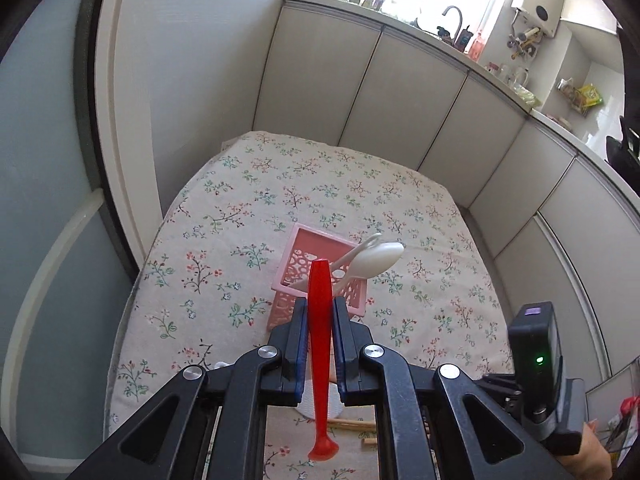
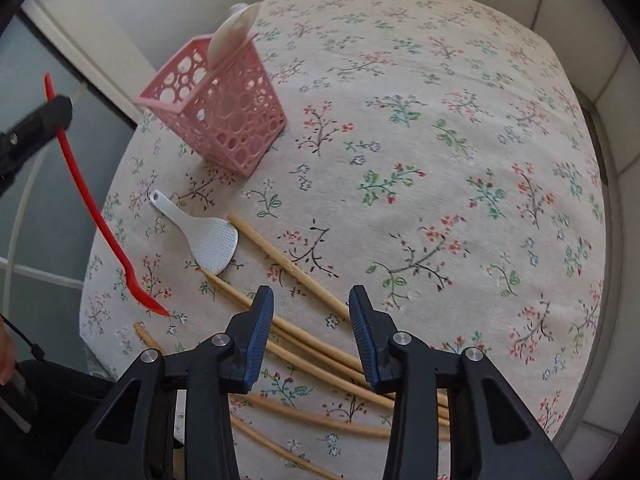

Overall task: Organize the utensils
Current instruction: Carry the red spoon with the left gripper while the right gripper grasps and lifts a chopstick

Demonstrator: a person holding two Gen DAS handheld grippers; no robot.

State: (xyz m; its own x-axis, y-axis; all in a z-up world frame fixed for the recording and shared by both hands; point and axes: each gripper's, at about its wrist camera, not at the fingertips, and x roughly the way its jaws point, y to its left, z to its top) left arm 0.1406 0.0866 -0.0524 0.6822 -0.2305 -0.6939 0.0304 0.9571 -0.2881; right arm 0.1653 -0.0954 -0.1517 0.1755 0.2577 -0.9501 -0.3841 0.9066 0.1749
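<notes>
Red spoon (image 1: 319, 344): clamped between the closed jaws of the left gripper (image 1: 319, 312), held in the air, bowl end hanging low near the tablecloth's near-left corner.
Pink basket (image 2: 218, 110): perforated, on the floral tablecloth (image 2: 440, 160), with a white spoon (image 2: 232, 36) standing in it.
White rice paddle (image 2: 204, 232): flat on the cloth, below the basket.
Bamboo chopsticks (image 2: 288, 260): scattered loose, just right of the paddle.
Right gripper (image 2: 311, 316): jaws apart, empty, above the chopsticks.

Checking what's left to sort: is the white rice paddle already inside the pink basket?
No, the white rice paddle lies flat on the floral tablecloth, in front of the pink basket.
</notes>
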